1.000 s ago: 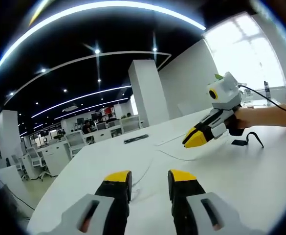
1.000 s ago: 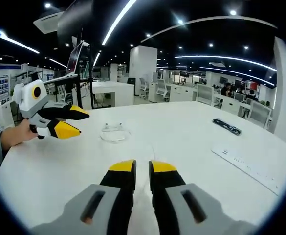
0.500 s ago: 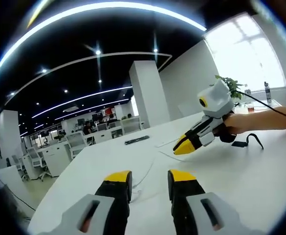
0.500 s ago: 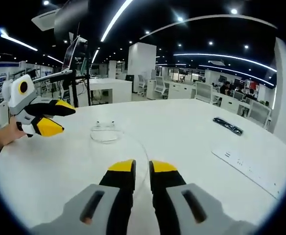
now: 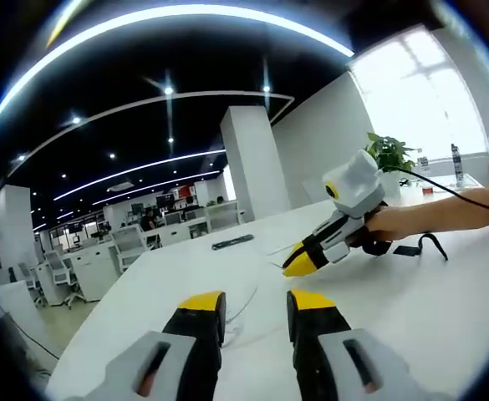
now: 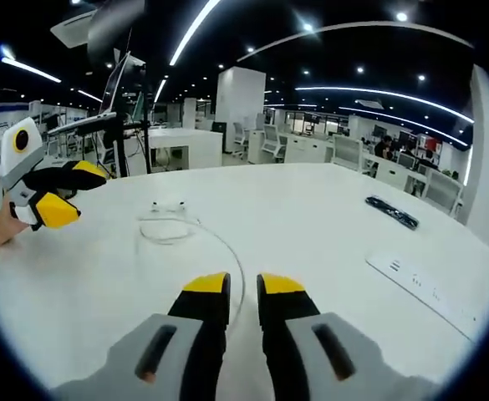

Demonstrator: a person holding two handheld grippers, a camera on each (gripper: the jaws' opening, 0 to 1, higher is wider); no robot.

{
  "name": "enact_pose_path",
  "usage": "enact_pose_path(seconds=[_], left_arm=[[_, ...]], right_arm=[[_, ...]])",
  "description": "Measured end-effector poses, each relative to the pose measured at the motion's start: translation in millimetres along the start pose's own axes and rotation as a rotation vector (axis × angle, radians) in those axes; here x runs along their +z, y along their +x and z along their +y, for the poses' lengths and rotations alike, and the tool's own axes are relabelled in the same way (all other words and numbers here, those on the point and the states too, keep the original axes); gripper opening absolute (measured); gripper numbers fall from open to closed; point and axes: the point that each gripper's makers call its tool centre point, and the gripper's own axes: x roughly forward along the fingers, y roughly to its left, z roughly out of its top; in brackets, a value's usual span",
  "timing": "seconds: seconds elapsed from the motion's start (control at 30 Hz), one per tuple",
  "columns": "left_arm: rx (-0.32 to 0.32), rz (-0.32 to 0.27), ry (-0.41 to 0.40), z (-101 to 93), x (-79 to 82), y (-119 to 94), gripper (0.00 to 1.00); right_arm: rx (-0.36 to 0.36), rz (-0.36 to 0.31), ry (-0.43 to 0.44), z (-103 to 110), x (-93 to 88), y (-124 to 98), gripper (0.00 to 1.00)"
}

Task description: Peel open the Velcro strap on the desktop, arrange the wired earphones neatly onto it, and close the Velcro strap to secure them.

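Note:
The white wired earphones (image 6: 167, 227) lie loosely coiled on the white table (image 6: 311, 217), their cable trailing toward my right gripper (image 6: 243, 288). Its jaws stand a narrow gap apart with nothing between them, a short way from the cable. In the left gripper view the cable (image 5: 246, 302) lies just ahead of my left gripper (image 5: 255, 302), which is open and empty. The right gripper (image 5: 297, 263), held by a hand, points down at the table there. A curled black strap (image 5: 420, 244) lies behind that hand. The left gripper (image 6: 58, 194) shows open at the left of the right gripper view.
A flat black bar (image 6: 392, 212) lies farther out on the table, also visible as the bar (image 5: 231, 241) in the left gripper view. A white power strip (image 6: 418, 285) sits near the right edge. A potted plant (image 5: 389, 152) stands by the window. Desks and chairs fill the room behind.
The right gripper has moved forward toward the earphones, which now lie closer in its view. In the left gripper view it has slid left and lower. The left gripper has stayed put.

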Motion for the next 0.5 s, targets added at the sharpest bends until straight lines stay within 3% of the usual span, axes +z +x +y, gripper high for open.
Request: enact_pose_path(seconds=[0.5], left_arm=[[-0.003,-0.004,-0.001,-0.5,1.3,-0.9,0.33]], right_arm=[[0.009,0.023,-0.017,7.1,-2.1,5.2,0.12]])
